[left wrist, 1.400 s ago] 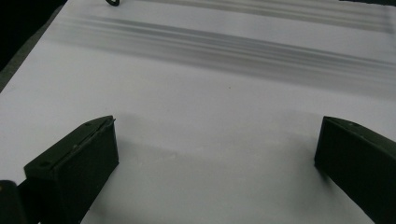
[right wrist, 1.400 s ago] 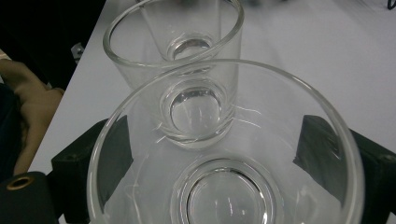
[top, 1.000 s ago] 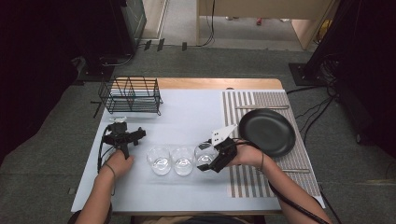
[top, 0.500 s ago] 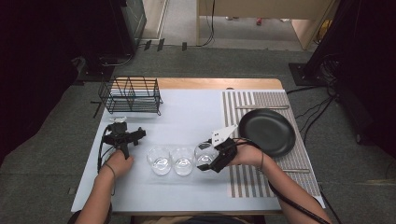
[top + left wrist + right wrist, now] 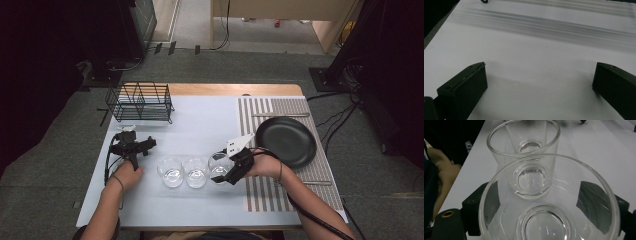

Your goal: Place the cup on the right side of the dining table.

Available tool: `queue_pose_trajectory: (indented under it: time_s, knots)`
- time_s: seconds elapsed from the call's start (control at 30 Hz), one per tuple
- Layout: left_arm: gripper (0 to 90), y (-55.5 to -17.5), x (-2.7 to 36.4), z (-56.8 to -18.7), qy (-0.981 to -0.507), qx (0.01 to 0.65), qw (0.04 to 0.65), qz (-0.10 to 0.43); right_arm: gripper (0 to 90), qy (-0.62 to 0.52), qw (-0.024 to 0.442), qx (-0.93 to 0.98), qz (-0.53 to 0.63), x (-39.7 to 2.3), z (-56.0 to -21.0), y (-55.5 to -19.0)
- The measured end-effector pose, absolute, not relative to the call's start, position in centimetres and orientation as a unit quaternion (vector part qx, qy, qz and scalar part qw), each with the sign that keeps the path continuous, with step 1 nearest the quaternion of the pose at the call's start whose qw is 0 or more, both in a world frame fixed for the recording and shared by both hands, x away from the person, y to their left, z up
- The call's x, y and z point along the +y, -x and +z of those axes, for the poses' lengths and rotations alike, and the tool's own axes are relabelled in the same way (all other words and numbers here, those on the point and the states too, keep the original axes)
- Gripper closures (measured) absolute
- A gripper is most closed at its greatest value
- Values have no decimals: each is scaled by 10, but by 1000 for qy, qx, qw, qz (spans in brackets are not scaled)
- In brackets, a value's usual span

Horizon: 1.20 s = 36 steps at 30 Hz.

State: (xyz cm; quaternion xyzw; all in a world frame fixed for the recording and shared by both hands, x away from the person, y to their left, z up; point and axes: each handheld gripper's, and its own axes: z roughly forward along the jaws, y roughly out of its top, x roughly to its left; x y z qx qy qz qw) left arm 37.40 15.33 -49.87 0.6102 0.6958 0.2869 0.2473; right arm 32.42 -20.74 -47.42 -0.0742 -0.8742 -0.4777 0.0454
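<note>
Three clear glasses upright in a left-right row, front-centre of table (image 5: 200, 120).
Right gripper (image 5: 223, 175) jaws straddle rightmost glass (image 5: 219, 165), contact unclear; left gripper (image 5: 134, 148) wide open, empty.

Table (image 5: 210, 120) with glasses, rack, mat and plate

The pale blue top, with a wooden strip along its far edge, carries a black wire rack (image 5: 140, 102) at the far left and a grey striped mat (image 5: 300, 185) along the right side. A black plate (image 5: 286, 141) lies on the mat. Three clear glasses (image 5: 196, 172) stand in a row near the front.
</note>
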Motion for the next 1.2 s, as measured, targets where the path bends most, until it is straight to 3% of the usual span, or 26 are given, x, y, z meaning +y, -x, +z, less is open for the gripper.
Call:
queue_pose_trajectory:
  time_s: [1.2]
  knots:
    - [0,-374,153,-499,-610,696,247,287,167,78,36,-874,-478,-211,-466,-324]
